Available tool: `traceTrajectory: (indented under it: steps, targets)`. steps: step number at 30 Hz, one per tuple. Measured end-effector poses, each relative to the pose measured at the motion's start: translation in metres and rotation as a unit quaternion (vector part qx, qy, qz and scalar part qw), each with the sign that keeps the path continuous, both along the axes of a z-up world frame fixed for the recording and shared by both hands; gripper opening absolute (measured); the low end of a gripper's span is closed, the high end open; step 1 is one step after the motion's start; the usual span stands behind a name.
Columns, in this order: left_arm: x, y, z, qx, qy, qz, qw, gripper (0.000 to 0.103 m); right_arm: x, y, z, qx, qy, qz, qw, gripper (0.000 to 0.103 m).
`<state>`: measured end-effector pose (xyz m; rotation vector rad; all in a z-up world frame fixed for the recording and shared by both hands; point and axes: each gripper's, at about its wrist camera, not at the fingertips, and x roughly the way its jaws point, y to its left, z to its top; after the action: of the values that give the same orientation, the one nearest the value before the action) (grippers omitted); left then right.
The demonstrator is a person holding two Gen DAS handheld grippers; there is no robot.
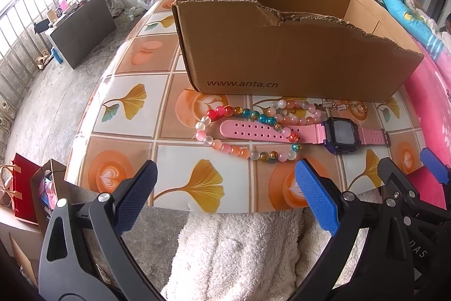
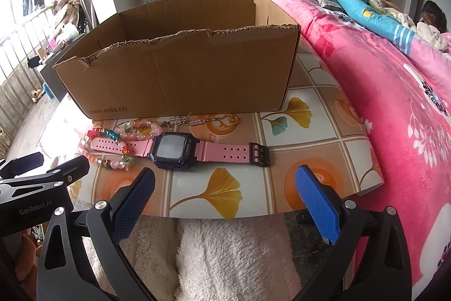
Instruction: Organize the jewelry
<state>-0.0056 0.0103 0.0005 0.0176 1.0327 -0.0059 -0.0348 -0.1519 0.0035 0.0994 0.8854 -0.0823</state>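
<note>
A pink-strapped watch (image 1: 339, 133) (image 2: 174, 150) lies on the patterned table in front of an open cardboard box (image 1: 282, 58) (image 2: 180, 75). A multicoloured bead bracelet (image 1: 239, 151) (image 2: 112, 160) loops around the watch strap. A pink bead bracelet (image 1: 296, 110) (image 2: 141, 130) lies behind it. A gold chain with a ring (image 1: 349, 106) (image 2: 208, 122) lies against the box front. My left gripper (image 1: 225, 188) is open and empty at the table's near edge. My right gripper (image 2: 225, 191) is open and empty, near the watch's buckle end.
The table (image 1: 132, 103) (image 2: 324, 137) has a rounded near edge, with a white fluffy cloth (image 1: 234, 253) (image 2: 231, 253) below it. A pink blanket on a bed (image 2: 394, 103) borders the table on the right. Bags (image 1: 25, 188) stand on the floor at left.
</note>
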Motion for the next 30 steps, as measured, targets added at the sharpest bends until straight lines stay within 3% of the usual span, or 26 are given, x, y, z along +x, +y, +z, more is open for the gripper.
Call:
traceTrajectory:
  steps: [30]
  targets:
    - [-0.0007, -0.0001, 0.0004, 0.010, -0.002, 0.003, 0.9999, 0.094, -0.0005, -0.0021, -0.0014, 0.000, 0.002, -0.003, 1.000, 0.097]
